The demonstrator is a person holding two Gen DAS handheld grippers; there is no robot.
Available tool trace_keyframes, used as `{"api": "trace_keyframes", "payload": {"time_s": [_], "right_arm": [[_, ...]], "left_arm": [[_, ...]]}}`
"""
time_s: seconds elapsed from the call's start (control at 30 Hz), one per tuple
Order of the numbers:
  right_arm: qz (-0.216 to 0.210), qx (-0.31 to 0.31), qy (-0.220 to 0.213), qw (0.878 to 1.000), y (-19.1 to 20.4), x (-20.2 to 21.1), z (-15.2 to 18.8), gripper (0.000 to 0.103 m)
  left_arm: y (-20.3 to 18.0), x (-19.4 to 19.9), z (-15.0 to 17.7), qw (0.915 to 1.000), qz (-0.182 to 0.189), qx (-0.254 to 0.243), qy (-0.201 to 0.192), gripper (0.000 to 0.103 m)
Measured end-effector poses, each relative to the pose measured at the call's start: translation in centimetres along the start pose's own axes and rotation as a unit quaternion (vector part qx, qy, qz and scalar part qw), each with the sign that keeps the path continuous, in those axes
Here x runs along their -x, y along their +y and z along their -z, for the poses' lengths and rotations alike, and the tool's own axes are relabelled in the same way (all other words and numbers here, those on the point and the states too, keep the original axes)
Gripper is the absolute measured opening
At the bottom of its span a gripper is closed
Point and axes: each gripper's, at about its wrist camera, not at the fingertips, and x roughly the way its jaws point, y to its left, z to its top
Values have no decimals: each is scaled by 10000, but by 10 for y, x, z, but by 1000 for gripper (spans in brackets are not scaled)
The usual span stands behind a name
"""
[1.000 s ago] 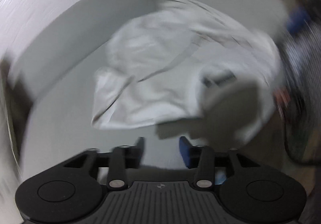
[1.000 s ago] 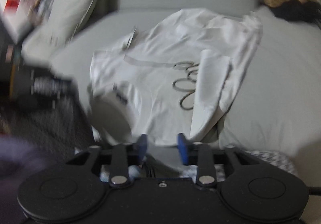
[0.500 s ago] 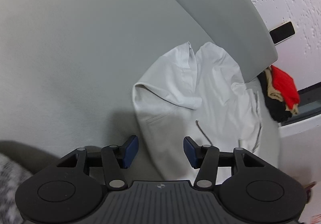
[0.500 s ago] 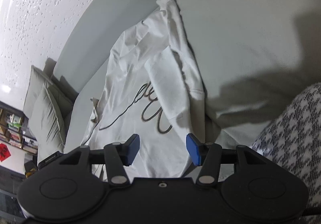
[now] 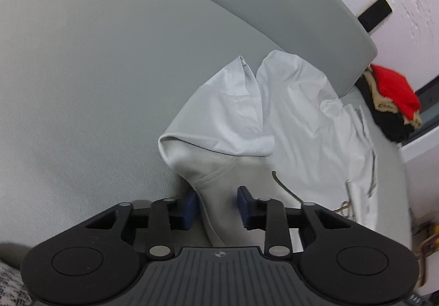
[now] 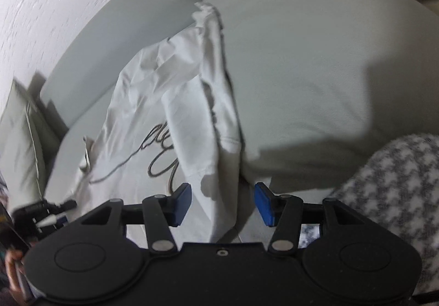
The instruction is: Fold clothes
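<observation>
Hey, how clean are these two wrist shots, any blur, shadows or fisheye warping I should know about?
Left wrist view: fairly sharp; the shirt shows crisp creases, while the sofa bulges and curves from fisheye distortion. Right wrist view: softer, with motion smear on the wall and the print; a dark cast shadow falls across the sofa cushion. No glare in either view.

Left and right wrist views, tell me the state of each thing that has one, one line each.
white shirt: lying rumpled on the sofa, partly folded, one sleeve flipped over the printed front
left gripper: open, fingers straddling the shirt's edge
right gripper: open, fingers either side of the shirt's edge
</observation>
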Motion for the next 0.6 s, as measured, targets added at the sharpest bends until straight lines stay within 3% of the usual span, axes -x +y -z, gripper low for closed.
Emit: {"api": "trace_keyframes", "payload": {"time_s": [0.07,0.13,0.2,0.27,0.37,0.53,0.6], "right_arm": [[111,353,-50,9993,10,-5,0,44],[222,705,-101,9972,20,-11,-1,20],[353,1186,-153,9922,31,-11,3,4],[558,1386,-437,9878,36,0,7,3],[722,765,-957,9898,20,28,2,2],[306,78,-649,9974,1,23,3,3],[138,-197,-524,9983,-7,21,3,9]], "left_arm": [[-4,-1,1,9997,-127,-185,-53,17],[-8,-1,3,9990,-251,-358,-94,6],[-12,0,5,9980,-364,-487,-166,4],[-12,8,9,9974,-496,-444,-283,3],[-6,23,18,9975,-566,-186,-371,3],[3,44,30,9965,-660,196,-474,0],[2,40,30,9973,-622,155,-371,3]]}}
